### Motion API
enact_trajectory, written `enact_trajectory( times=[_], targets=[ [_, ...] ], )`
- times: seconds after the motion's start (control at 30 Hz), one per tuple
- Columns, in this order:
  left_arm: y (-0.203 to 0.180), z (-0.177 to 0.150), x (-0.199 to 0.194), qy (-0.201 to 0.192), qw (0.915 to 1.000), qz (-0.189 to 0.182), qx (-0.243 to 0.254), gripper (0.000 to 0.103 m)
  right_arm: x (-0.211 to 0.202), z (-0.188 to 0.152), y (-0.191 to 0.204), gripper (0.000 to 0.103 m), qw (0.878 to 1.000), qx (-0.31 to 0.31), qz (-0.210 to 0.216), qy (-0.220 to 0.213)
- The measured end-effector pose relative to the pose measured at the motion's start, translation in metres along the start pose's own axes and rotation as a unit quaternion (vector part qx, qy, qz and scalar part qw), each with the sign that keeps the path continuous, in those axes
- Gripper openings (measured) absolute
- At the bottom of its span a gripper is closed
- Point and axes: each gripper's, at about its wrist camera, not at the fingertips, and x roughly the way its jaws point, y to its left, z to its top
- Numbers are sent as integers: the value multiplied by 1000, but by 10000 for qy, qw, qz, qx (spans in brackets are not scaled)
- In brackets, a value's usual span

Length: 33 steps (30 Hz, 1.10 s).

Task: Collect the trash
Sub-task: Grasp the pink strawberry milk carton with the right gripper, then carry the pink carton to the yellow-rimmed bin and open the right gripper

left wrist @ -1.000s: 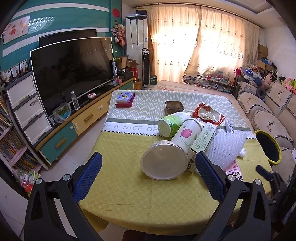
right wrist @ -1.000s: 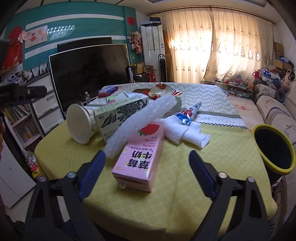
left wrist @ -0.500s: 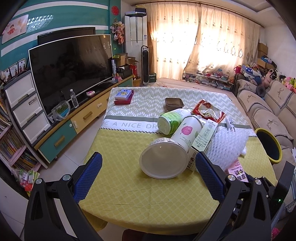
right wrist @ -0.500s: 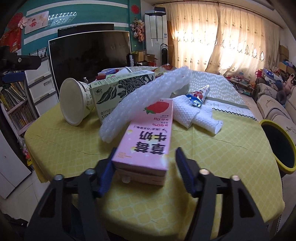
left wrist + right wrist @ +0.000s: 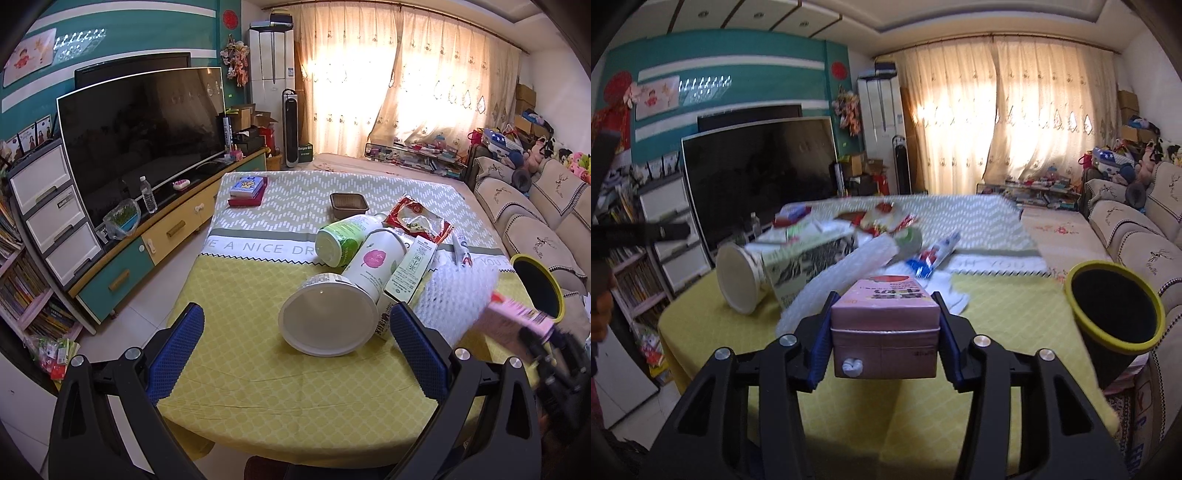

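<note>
My right gripper (image 5: pixel 884 308) is shut on a pink strawberry milk carton (image 5: pixel 882 350), held end-on and lifted above the yellow tablecloth (image 5: pixel 997 317). In the left wrist view the same carton (image 5: pixel 517 317) shows blurred at the right edge. My left gripper (image 5: pixel 295 314) hangs open over the near table edge with nothing between its fingers, just short of a tipped white cup (image 5: pixel 328 321). Behind the cup lie a white bottle (image 5: pixel 373 258), a green tub (image 5: pixel 340 240), a printed box (image 5: pixel 410 267), bubble wrap (image 5: pixel 454 295) and a red wrapper (image 5: pixel 417 219).
A black bin with a yellow rim (image 5: pixel 1113 306) stands off the table's right side, against the sofa (image 5: pixel 1137 236). A brown tray (image 5: pixel 349 203) and stacked books (image 5: pixel 247 188) sit further back on the table. A TV unit (image 5: pixel 140 147) lines the left wall.
My right gripper has shut on the pink carton and lifted it off the table, away from the bubble wrap. The left gripper has stayed where it was, open.
</note>
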Motion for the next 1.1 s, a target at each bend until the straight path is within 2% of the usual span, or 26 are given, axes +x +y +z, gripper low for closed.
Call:
enact_trajectory(
  times=[0.17,0.37,0.47,0.6,0.77,0.9,1.1],
  targets=[
    [-4,0,0,4,10000,-4,61,99,-14,15,-11,47,9997,157,49,-190],
    [-4,0,-1,7,10000,1,63,99,-25,25,-26,47,9987,283,-172,-395],
    [-5,0,0,27,10000,4,69,99,-25,29,-47,47,9967,405,-513,-487],
    [-6,1,3,59,10000,3,78,99,-20,31,-90,47,9893,618,-1224,-494],
    [-8,0,5,64,9999,-46,113,99,-2,29,-168,47,9703,1005,-2185,-242],
    [-14,1,10,100,9997,-145,162,99,20,22,-220,47,9583,1267,-2562,62],
    [-21,4,17,183,9993,-197,244,99,60,11,-267,48,9473,1415,-2832,485]
  ],
)
